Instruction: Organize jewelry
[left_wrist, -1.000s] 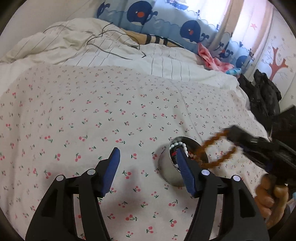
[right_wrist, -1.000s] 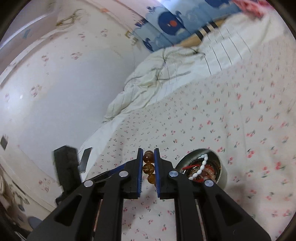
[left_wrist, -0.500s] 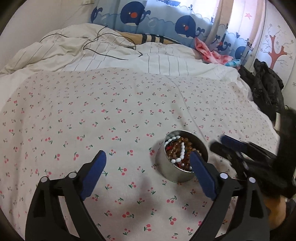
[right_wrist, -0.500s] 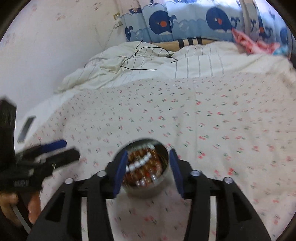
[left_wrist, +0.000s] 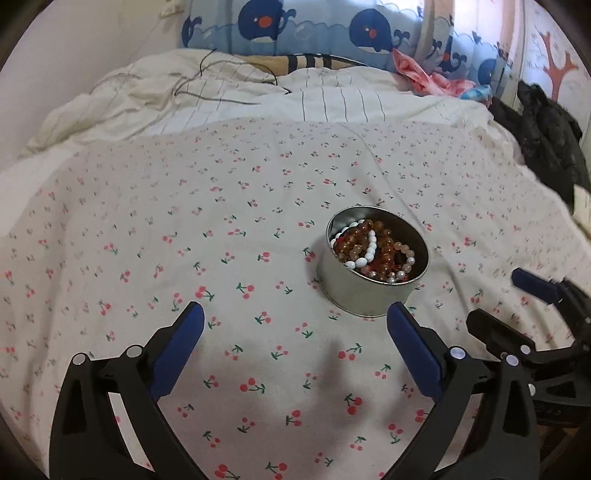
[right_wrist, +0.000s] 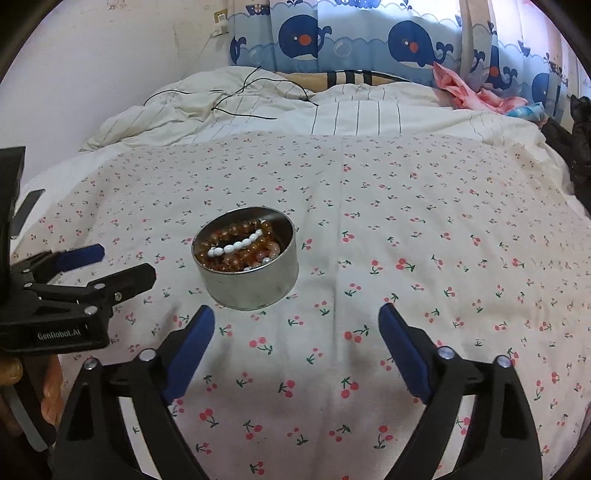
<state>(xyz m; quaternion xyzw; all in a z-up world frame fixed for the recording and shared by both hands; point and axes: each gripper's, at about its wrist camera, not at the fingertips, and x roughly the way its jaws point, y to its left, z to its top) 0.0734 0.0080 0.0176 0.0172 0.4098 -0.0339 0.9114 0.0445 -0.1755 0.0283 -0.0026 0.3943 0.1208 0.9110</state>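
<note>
a: in the left wrist view, why does the left gripper (left_wrist: 291, 325) hang at the bottom of the frame with nothing in it?

b: its jaws have just been opening and stand wide apart over bare cherry-print sheet (left_wrist: 147, 229). the tin (left_wrist: 364, 291) sits right of centre, just beyond the right fingertip, untouched.

a: and the beads?

b: amber bracelets (left_wrist: 373, 243) and a white bead strand (left_wrist: 364, 251) lie heaped inside the tin (probably so they stay together on soft bedding).

a: the right gripper (right_wrist: 295, 317)?

b: in its own view the tin is left of centre; its jaws have also just been opening, spread wide, with nothing between them. the sorting looks nearly done.
</note>
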